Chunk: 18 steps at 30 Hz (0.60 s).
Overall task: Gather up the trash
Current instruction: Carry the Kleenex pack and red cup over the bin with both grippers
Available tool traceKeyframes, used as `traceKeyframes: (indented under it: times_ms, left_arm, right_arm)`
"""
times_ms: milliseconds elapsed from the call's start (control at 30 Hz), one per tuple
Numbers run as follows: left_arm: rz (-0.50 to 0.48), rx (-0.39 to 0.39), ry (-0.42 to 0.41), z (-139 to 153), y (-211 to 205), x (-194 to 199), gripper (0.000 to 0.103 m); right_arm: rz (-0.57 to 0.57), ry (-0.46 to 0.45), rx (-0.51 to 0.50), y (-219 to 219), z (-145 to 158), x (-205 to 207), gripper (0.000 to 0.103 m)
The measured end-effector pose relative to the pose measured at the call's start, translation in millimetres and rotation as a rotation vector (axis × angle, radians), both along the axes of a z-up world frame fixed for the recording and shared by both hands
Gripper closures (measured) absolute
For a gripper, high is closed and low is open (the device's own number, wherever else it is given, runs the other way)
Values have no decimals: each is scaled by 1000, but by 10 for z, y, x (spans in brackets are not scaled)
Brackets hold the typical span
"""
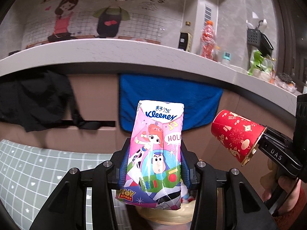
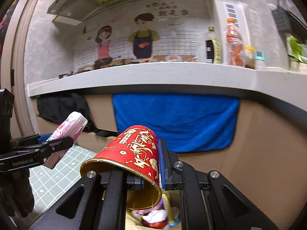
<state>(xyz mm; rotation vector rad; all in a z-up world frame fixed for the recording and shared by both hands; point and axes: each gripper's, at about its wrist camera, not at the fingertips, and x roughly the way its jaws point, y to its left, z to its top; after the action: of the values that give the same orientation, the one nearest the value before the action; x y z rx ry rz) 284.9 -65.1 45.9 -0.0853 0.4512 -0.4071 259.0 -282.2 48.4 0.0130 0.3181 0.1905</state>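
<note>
My left gripper point(image 1: 154, 163) is shut on a pink Kleenex tissue pack point(image 1: 156, 153) with Toy Story print and holds it upright in the air. The pack also shows in the right wrist view point(image 2: 66, 134), clamped in the left gripper point(image 2: 55, 145). My right gripper point(image 2: 151, 164) is shut on the wall of a red paper cup point(image 2: 132, 153) with gold print, its gold-rimmed mouth turned toward the camera. The cup also shows at the right in the left wrist view point(image 1: 237, 135), held by the right gripper point(image 1: 261, 143). Both are raised in front of a counter.
Below the grippers lies a bin or bag with colourful scraps point(image 2: 155, 216). A green grid mat point(image 1: 28, 172) covers the surface at left. A blue towel point(image 2: 174, 120) and a black cloth point(image 1: 36, 99) hang under the grey counter point(image 1: 115, 57), which carries bottles point(image 1: 208, 38).
</note>
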Motion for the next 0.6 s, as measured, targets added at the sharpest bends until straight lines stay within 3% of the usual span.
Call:
traceKeyframes:
  times_ms: [600]
  left_arm:
    - [-41, 10, 114, -471, -422, 278, 57]
  right_arm:
    - [-43, 101, 34, -304, -359, 185, 93]
